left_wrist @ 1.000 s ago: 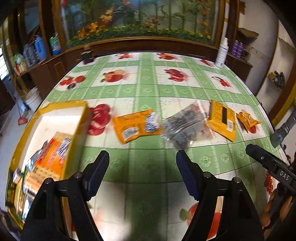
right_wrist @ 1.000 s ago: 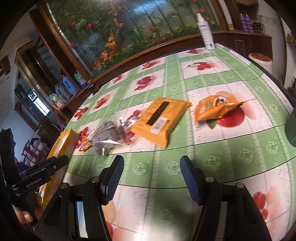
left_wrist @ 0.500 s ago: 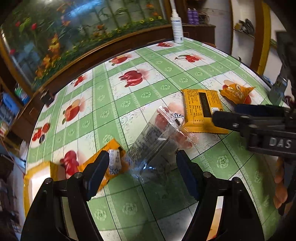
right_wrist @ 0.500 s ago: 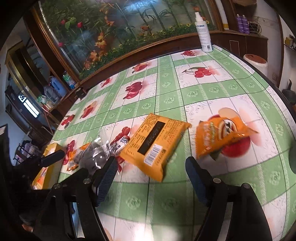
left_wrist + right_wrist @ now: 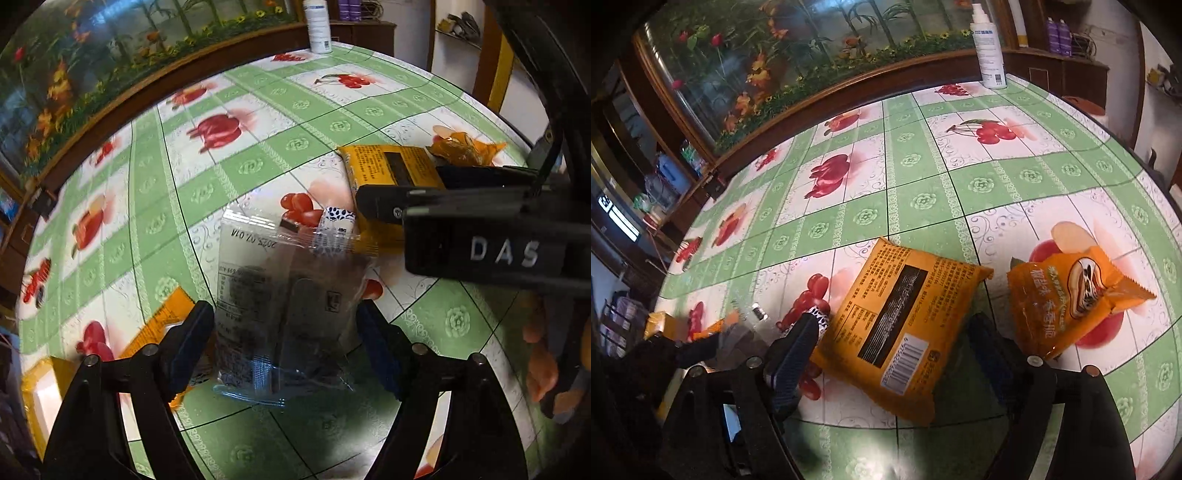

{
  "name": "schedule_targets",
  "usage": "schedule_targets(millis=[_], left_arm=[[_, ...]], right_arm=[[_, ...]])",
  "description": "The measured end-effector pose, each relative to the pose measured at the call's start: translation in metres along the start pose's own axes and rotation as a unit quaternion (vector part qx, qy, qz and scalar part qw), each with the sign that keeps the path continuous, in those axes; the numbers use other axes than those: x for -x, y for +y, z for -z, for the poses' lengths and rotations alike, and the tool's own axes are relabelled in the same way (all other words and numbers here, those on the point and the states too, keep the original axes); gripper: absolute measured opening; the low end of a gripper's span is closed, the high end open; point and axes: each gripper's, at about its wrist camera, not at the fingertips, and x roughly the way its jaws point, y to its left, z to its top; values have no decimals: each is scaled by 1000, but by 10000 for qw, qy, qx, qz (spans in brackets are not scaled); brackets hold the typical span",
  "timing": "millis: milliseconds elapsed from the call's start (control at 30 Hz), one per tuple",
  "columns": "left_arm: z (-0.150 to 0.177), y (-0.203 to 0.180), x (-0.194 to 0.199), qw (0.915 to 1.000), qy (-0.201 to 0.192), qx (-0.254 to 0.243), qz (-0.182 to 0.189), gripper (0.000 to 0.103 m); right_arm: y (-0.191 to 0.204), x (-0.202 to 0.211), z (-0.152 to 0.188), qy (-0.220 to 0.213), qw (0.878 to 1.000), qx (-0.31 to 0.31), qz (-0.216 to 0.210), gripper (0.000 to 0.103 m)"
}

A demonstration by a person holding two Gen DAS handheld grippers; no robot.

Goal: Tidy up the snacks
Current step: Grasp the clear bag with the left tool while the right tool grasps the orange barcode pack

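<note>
Snacks lie on the green fruit-print surface point(image 5: 923, 192), and we take the yellow packet point(image 5: 901, 317) as our landmark. Our right claw point(image 5: 886, 350) straddles it; the jaws have just been opening and stand released, pads clear of the wrapper. Just right of the yellow packet sits the orange bag point(image 5: 1075, 295). To its left lies the clear packet point(image 5: 284, 306), which our left claw point(image 5: 284, 350) brackets, jaws likewise just widened and released. Farther left we see the yellow box point(image 5: 37, 387). A white spray bottle point(image 5: 988, 48) stands well behind the yellow packet.
</note>
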Motion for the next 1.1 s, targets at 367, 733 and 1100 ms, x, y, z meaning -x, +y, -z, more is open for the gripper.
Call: schedule_targets(millis=[367,733,1100], left_arm=[[12,13,4,9966,-69,790,216,61],[47,15,49,9844,-337,1568,729,51],[87,18,86,9710,-636,2142,852,43]], right_arm=[[12,2,10,-167,9942,985,406,72],[-6,37,38,-200,9959,882,2,72],[-14,89,69,-320,9939,500,-926,71]])
